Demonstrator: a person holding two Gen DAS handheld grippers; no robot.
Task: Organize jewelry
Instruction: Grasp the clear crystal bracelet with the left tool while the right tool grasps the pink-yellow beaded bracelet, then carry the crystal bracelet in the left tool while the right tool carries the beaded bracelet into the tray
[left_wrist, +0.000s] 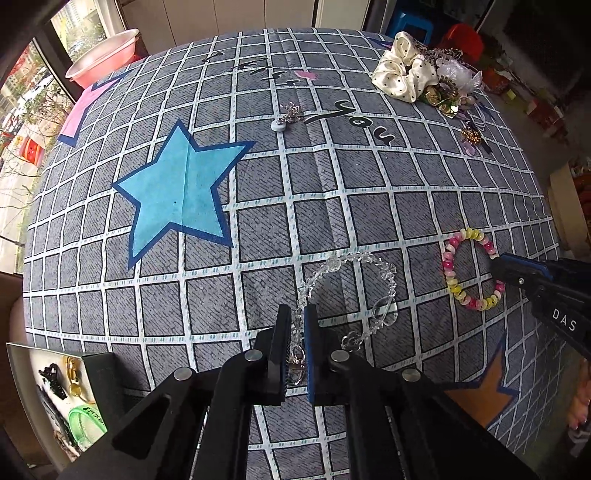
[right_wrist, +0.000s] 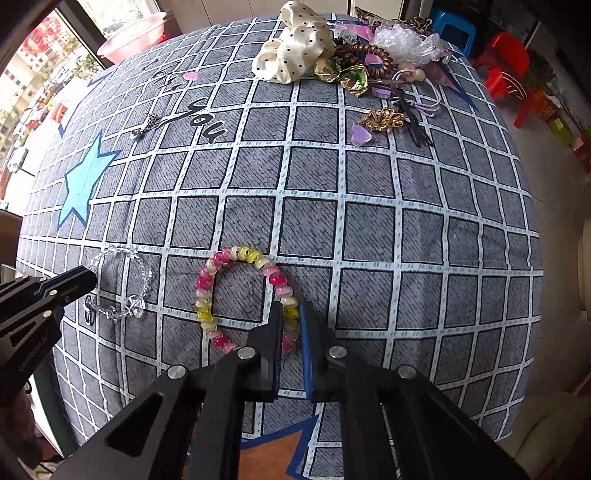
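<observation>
Checked grey cloth (left_wrist: 332, 177) with star prints covers the whole work surface, soft and slightly creased. Far corner: heap of hair things, with a cream dotted scrunchie (left_wrist: 400, 66) the biggest piece. Storage box (left_wrist: 55, 391) sits at my near left, already holding clips and a green band.

My right gripper (right_wrist: 291, 317): jaws drawn close around the near arc of the pink-and-yellow bead bracelet (right_wrist: 240, 295), which lies flat on the cloth straight ahead of it. Looks pinched on a few beads, though I cannot tell whether the pads truly bear on them. Judgement: light, glossy beads, likely on elastic, so it will droop and may roll out of a shallow pinch. Best taken across the strand, beads seated deep between the pads.

My left gripper (left_wrist: 293, 325): jaws narrowed on the clear crystal bracelet (left_wrist: 347, 291) at its clasp end, the rest of the loop lying on the cloth beyond. Judgement: light, limp, slippery and easy to snag; the metal clasp links give the surest hold.

Small silver charm (left_wrist: 286, 116) lies alone, well apart, mid-cloth.
</observation>
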